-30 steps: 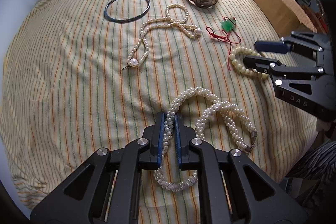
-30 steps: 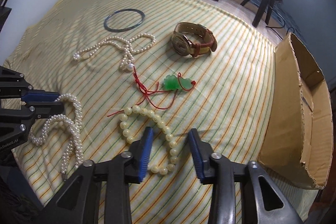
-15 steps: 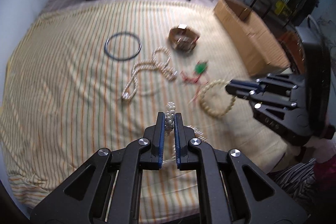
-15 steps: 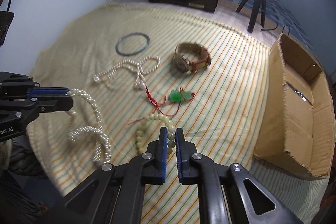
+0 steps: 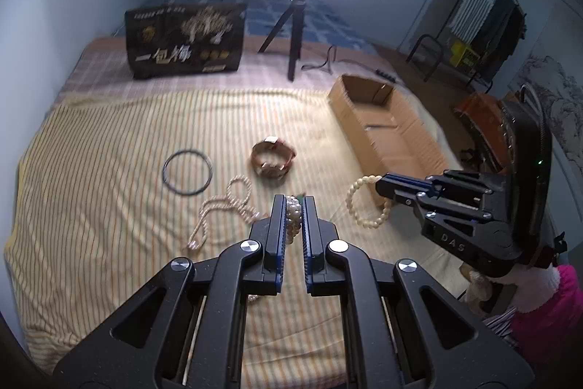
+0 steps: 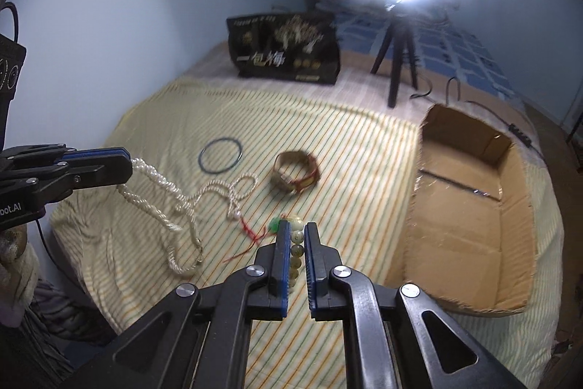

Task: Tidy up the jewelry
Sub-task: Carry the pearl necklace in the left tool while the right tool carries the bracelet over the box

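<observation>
1. Left gripper (image 5: pixel 294 203): clamped on the twisted pearl rope (image 6: pixel 160 186), lifted clear of the striped cloth (image 5: pixel 91 225). Pinched near one end, so the rest hangs in a loose loop on the near left, free to swing.
2. Right gripper (image 6: pixel 297 230): closed on the pale bead bracelet (image 5: pixel 366 203), raised off the cloth. Held by a few beads only, leaving the ring dangling below the tips, close beside the box's near end.
3. Cardboard box (image 6: pixel 470 206): open on the right, flaps up, nothing but a thin dark item seen on its floor. Likely the target for both pieces, hence both lifted high enough to pass its wall.
4. Left on the cloth, mid-scene: thin pearl necklace (image 6: pixel 226 190) in the middle, dark bangle (image 6: pixel 220 155) far left of it, watch (image 6: pixel 297 172) to its right, green pendant (image 6: pixel 274 224) on red cord nearest, just beyond the right gripper's tips.
5. Likely next: carry right and over the box rim, then release. Risk: dangling rope snagging on the box wall, or sweeping the necklace beneath.
</observation>
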Demonstrator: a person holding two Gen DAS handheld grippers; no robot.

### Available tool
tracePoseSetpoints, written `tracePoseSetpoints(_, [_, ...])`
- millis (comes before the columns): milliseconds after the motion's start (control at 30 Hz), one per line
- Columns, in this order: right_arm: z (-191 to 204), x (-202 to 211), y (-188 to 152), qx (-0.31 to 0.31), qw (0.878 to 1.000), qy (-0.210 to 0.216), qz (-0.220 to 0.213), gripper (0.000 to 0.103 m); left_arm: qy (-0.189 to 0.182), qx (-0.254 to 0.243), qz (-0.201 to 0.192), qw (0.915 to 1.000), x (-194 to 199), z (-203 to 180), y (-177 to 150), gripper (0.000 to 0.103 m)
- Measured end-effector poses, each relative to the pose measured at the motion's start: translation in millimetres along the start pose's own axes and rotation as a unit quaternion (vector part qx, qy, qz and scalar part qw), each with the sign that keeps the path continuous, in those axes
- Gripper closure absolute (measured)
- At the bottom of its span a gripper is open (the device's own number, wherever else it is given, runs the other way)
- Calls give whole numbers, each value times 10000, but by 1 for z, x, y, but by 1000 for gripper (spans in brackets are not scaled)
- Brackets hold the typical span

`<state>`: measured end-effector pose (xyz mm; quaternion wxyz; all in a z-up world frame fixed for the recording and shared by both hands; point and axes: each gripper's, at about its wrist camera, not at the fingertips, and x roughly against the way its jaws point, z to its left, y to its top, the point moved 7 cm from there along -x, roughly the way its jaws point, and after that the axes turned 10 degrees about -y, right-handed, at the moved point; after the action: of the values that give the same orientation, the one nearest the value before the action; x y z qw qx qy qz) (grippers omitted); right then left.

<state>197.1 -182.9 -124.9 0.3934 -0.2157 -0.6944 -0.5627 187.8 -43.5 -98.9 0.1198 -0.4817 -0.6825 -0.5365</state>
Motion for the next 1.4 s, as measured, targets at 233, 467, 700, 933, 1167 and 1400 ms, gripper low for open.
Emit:
tracePoseSetpoints(233, [-34,19,16,-295,9990,-188,-262,98,-175,-159,-323,9992,6,-26,34,103])
tracePoseSetpoints(467, [-73,23,19,-692,9964,-378,-315,98,-320,-386,-601,9969,9,-52,67,103])
tracePoseSetpoints(700, [-86,18,6,-740,9962,-424,-166,98,-115,-324,212,9992,-34,-27,36,103])
tracePoseSetpoints(933, [-90,18,2,-779,9959,-446,-139,98,-13,208,1286,9915,-83,13,-24,78])
tracePoseSetpoints(1167, [-88,18,3,-761,9961,-431,-141,98,-58,416,1854,9818,-114,14,-59,75])
tracePoseSetpoints(1400, [-92,20,1,-795,9958,-433,-152,98,78,696,2007,9771,-139,21,-67,64])
